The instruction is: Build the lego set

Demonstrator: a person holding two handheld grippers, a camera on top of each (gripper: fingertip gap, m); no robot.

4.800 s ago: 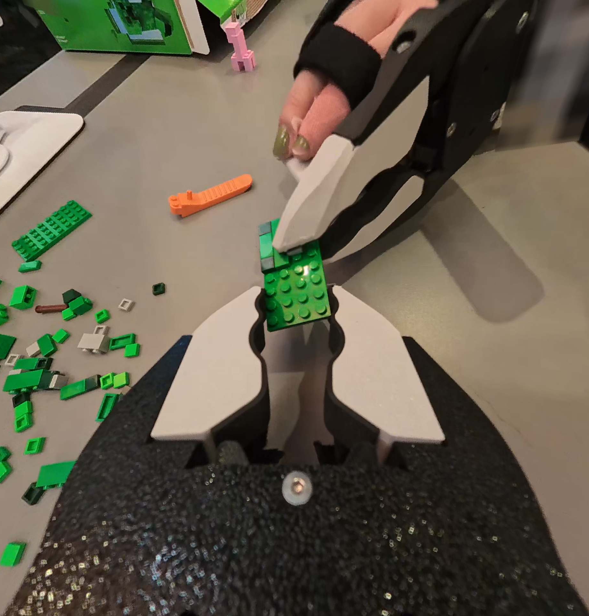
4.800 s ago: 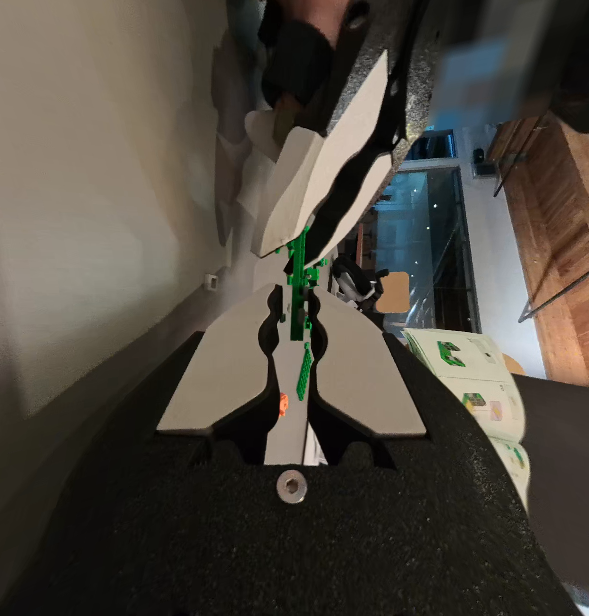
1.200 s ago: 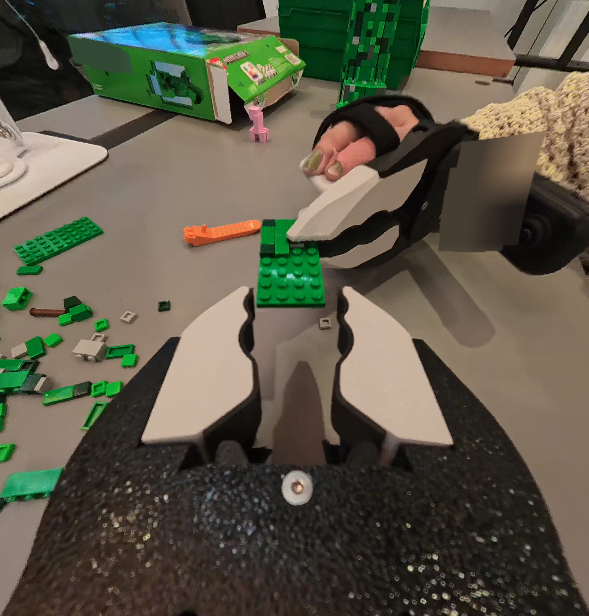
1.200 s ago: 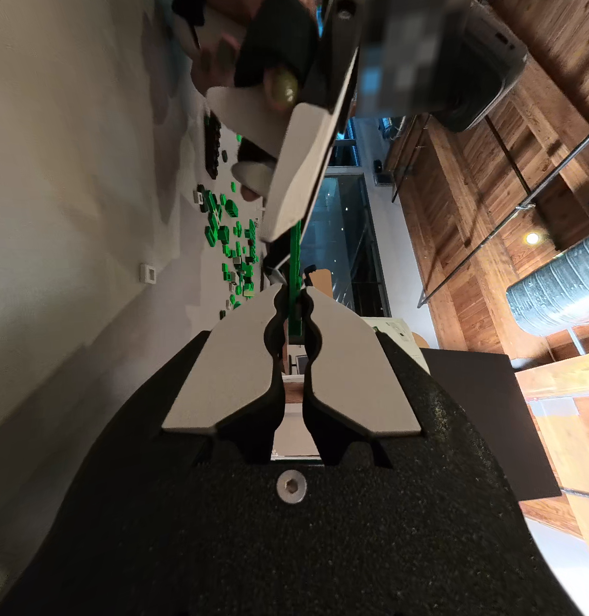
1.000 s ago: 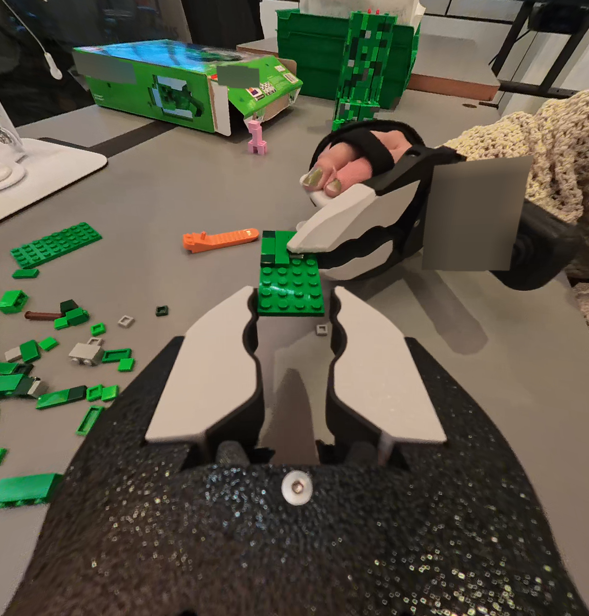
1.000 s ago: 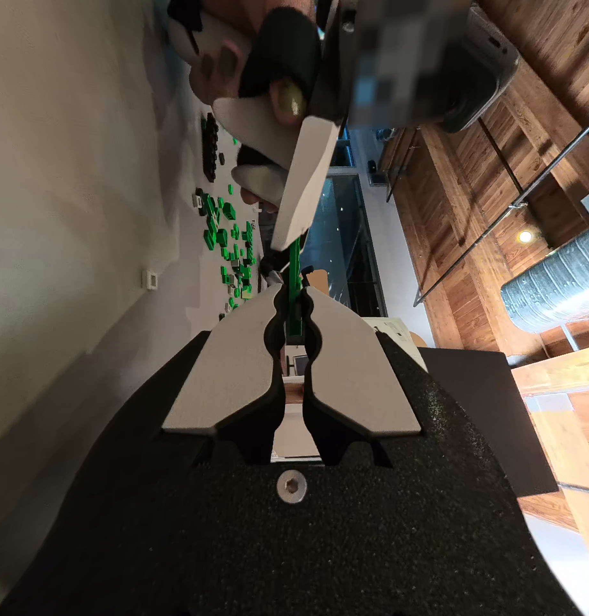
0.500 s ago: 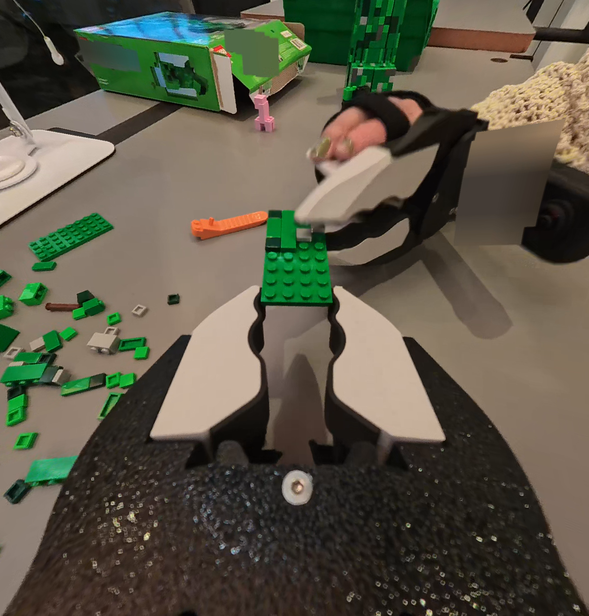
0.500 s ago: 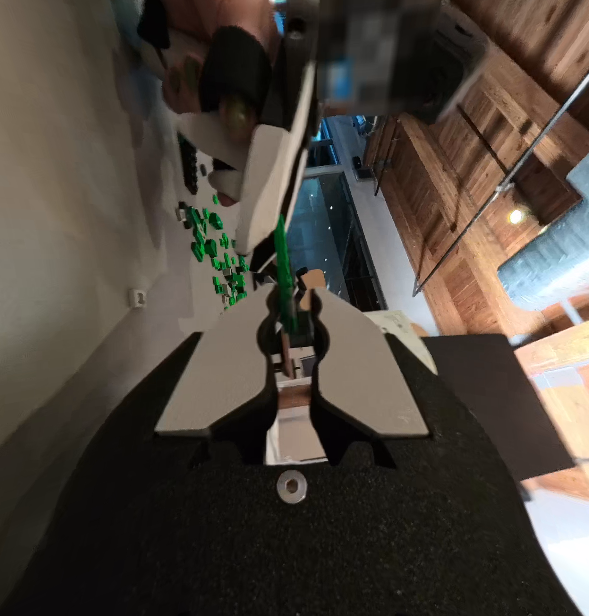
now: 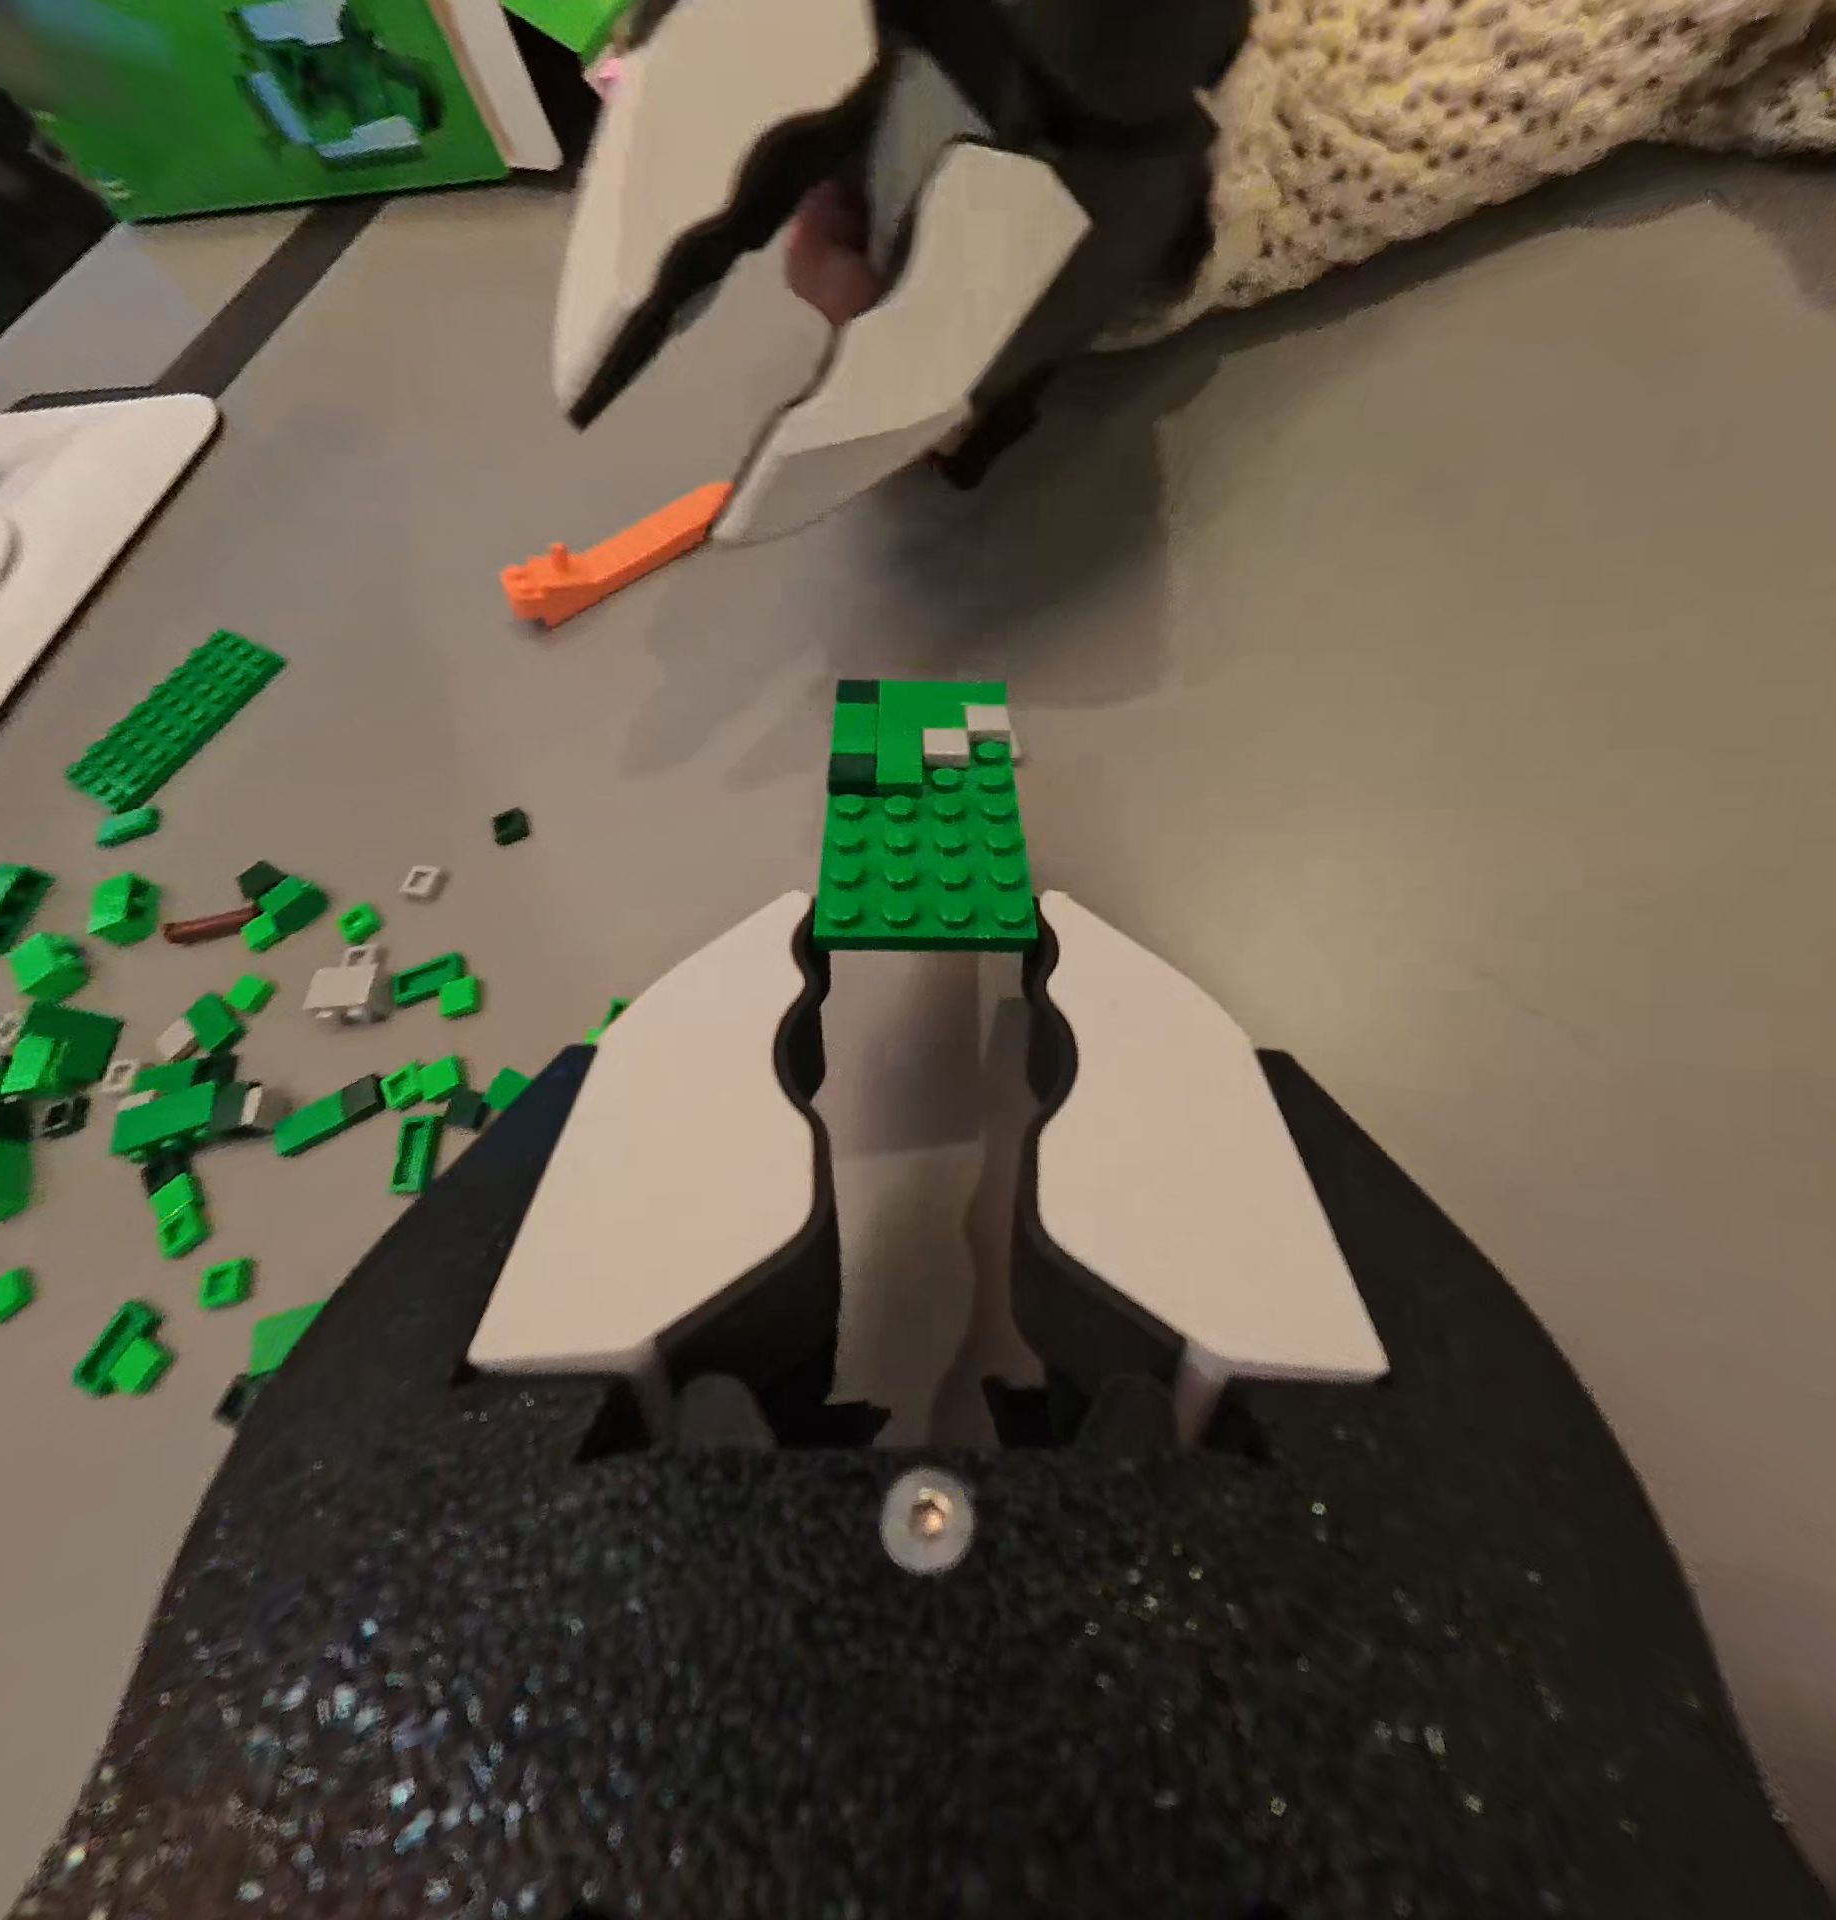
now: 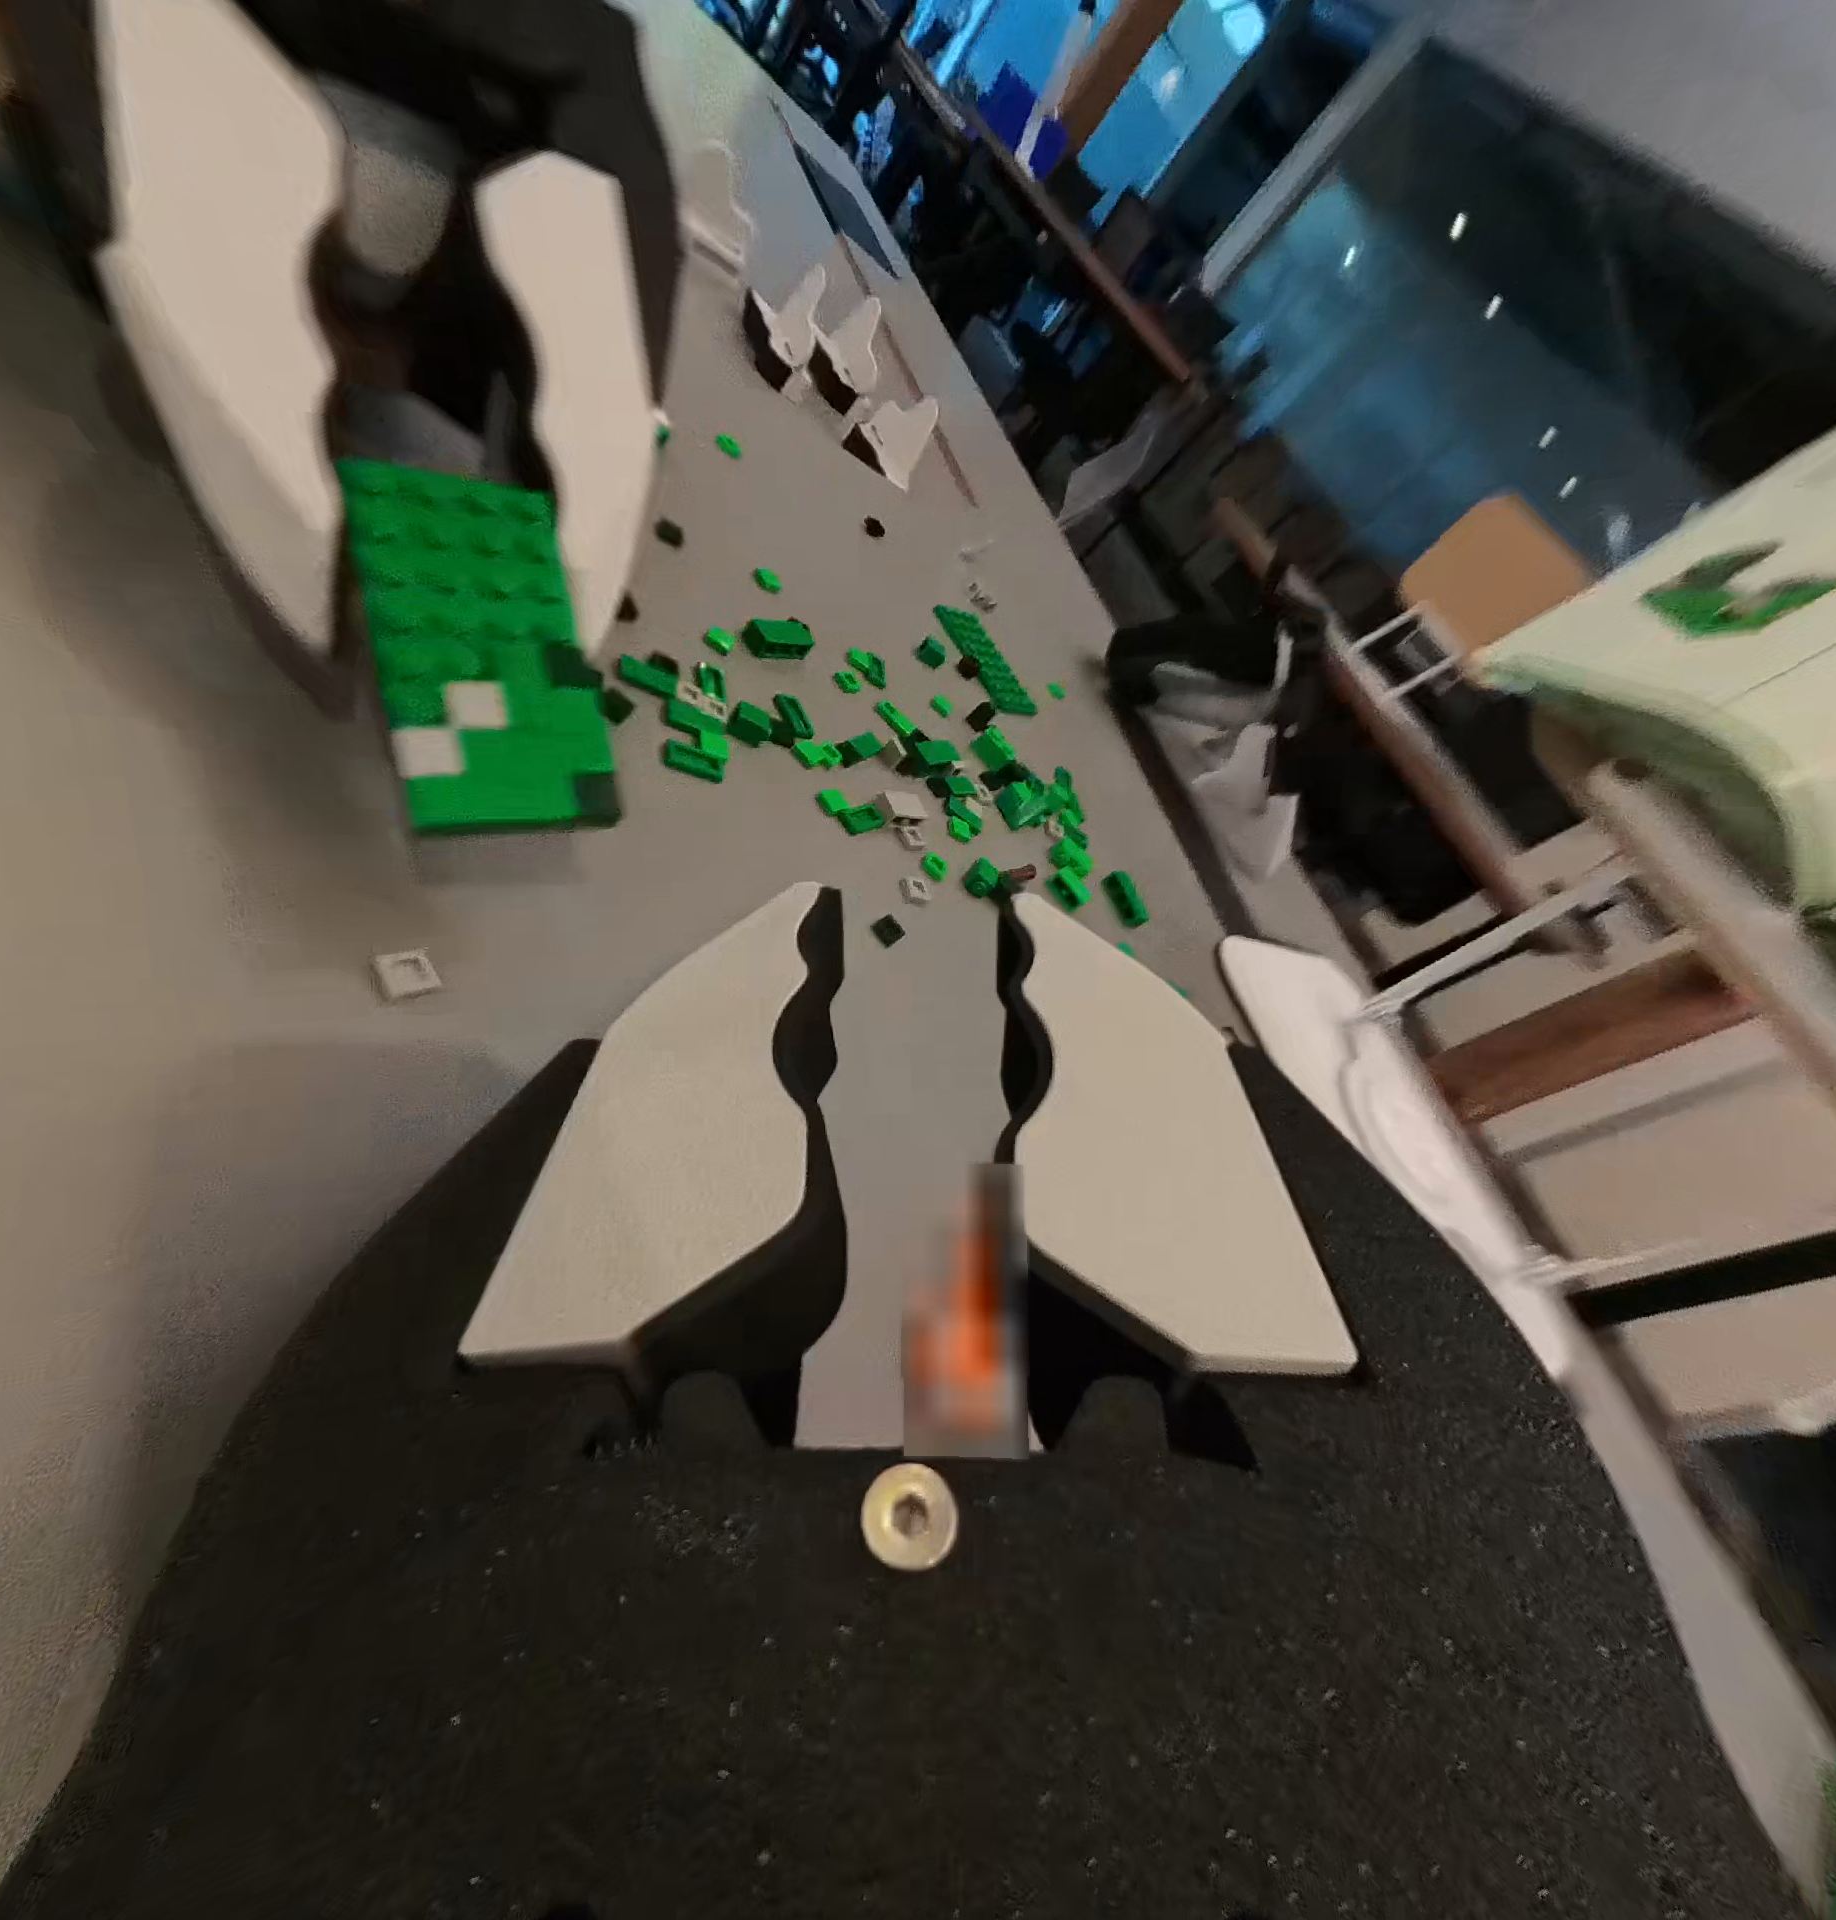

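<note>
My left gripper (image 9: 924,920) is shut on the near end of a green studded plate (image 9: 924,831) and holds it level above the grey table (image 9: 1413,727). The plate's far end carries green, dark green and two light grey tiles. My right gripper (image 10: 916,902) is open and empty. In the left wrist view it (image 9: 659,468) hangs above and beyond the plate, apart from it. In the right wrist view the plate (image 10: 478,644) and the left gripper (image 10: 457,623) sit at the upper left.
Several loose green bricks (image 9: 166,1039) lie on the left; they also show in the right wrist view (image 10: 893,748). An orange brick separator (image 9: 613,556), a long green plate (image 9: 176,717), a green box (image 9: 270,94) and a white pad (image 9: 52,520) lie beyond. A booklet (image 10: 1724,665) is at the right. From my right tips it is roughly 9 cm to the orange brick separator (image 9: 613,556); from my left, 15 cm.
My right gripper has opened, let go at the plate's far end and pulled up and back, turning upright. A second grey tile now sits on the plate. My left gripper keeps its hold.
</note>
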